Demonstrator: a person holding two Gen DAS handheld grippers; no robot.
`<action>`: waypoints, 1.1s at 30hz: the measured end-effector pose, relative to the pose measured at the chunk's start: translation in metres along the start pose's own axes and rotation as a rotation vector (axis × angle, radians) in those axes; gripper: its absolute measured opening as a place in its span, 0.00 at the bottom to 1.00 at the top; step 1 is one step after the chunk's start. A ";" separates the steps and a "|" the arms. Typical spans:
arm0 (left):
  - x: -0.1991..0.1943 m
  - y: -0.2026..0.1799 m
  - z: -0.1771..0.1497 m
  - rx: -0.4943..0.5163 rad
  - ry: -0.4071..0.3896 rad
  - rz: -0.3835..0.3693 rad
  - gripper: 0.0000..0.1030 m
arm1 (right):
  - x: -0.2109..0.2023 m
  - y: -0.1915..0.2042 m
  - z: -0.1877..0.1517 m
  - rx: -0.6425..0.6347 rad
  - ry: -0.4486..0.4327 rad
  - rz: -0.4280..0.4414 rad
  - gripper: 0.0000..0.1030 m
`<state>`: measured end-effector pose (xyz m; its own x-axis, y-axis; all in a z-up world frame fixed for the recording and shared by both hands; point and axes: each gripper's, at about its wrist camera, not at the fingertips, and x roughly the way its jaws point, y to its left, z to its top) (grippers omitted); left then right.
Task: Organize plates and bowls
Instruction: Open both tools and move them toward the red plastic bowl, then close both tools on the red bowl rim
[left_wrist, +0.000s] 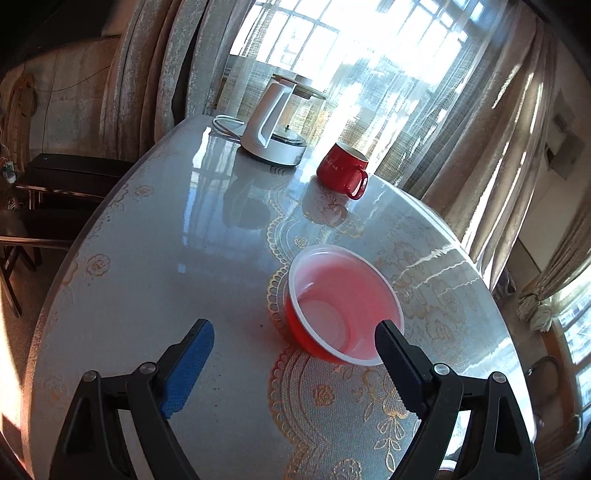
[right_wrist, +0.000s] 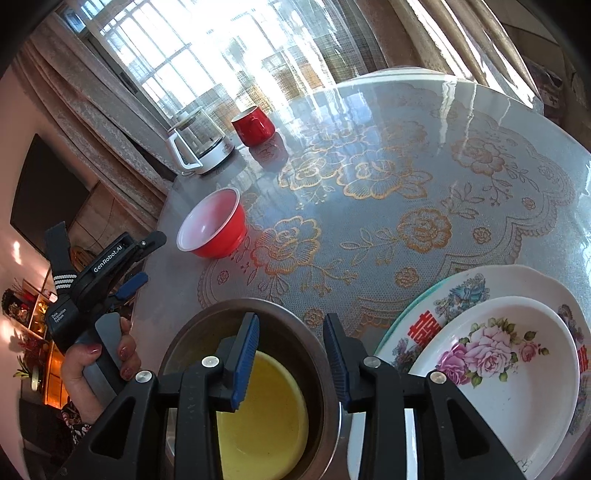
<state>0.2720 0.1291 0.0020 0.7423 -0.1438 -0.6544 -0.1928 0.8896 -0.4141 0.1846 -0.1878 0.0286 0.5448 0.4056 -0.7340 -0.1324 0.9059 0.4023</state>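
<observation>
Sunlit curtains and a bright window back a round desk (right_wrist: 498, 155) under a lace-patterned, glass-topped cloth. On the near right, two flowered plates are already nested: a small rose plate (right_wrist: 517, 373) lies inside a larger plate (right_wrist: 465, 291) with red characters. On the near side, just left of them, a yellow bowl (right_wrist: 266, 417) sits inside a steel bowl (right_wrist: 291, 332); your right tool (right_wrist: 291, 358) hangs directly over this pair with its jaws partly spread and nothing between the pads, so that stack reads as placed.

One red bowl (left_wrist: 343, 306) with a white interior stands alone toward the left edge of the desk, well apart from both stacks. Your left tool (left_wrist: 295, 347) hovers just short of it, jaws spread wide; the black finger (left_wrist: 399, 354) overlaps the bowl's near rim in the left wrist view, though contact cannot be confirmed, and the blue pad (left_wrist: 188, 365) stands clear to the left. From the right wrist view, your hand (right_wrist: 96, 362) is seen on the grip of that tool.

A red mug (left_wrist: 343, 170) and a glass kettle (left_wrist: 273, 125) stand at the far side, untouched.

Judgement: plates are done; the red bowl remains to be gathered with the other bowls.
</observation>
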 end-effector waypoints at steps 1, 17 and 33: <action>0.003 0.001 0.000 0.009 0.003 -0.005 0.86 | 0.002 0.002 0.005 -0.004 0.000 -0.003 0.39; 0.023 0.013 0.001 0.026 0.008 -0.150 0.68 | 0.105 0.045 0.083 0.034 0.141 0.036 0.40; 0.033 0.016 -0.001 -0.006 0.023 -0.166 0.63 | 0.168 0.058 0.098 0.055 0.210 0.004 0.39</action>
<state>0.2930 0.1385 -0.0270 0.7494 -0.2985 -0.5910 -0.0726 0.8502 -0.5214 0.3494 -0.0791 -0.0181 0.3593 0.4310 -0.8277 -0.0860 0.8985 0.4305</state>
